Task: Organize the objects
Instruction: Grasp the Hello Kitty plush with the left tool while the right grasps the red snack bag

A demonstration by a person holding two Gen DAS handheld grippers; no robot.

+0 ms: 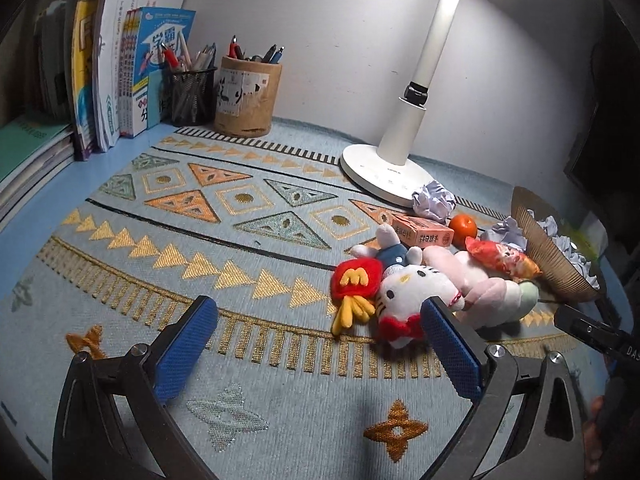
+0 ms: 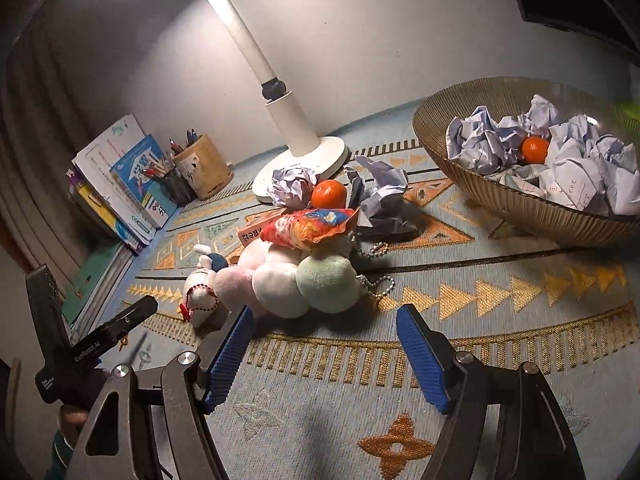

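Both tongs hang over the patterned table (image 1: 168, 240) with nothing in them; the left tongs (image 1: 320, 344) are spread about as wide as they go, their blue pads (image 1: 188, 344) clear of everything; the right tongs (image 2: 324, 356) stand roughly half open over bare cloth, also empty.

The clutter sits in one heap on the right side; nearest the left tongs lies a white cat plush with a red bow (image 1: 412, 292), touching a red fries-shaped plush (image 1: 354, 280); behind them a small rabbit plush (image 1: 390, 246), a pink and pale-green caterpillar plush (image 2: 304, 280) with a snack packet (image 2: 308, 226) resting on top, an orange carton (image 1: 422, 232), a tangerine (image 2: 329, 194) and two crumpled paper balls (image 2: 292, 186) beside the lamp base (image 1: 384, 168). Far right, a ribbed bowl (image 2: 520, 200) already holds paper balls and another tangerine (image 2: 535, 149).

The risks, as I judge them: the toys lie pressed together, so wide tongs closing on the cat could catch the fries plush too and drag both; pulling the caterpillar would tip the packet off; its bead chains (image 2: 376, 284) could snag on the weave; the tangerine could roll if nudged, and the lamp stands close enough to be knocked by a careless reach.
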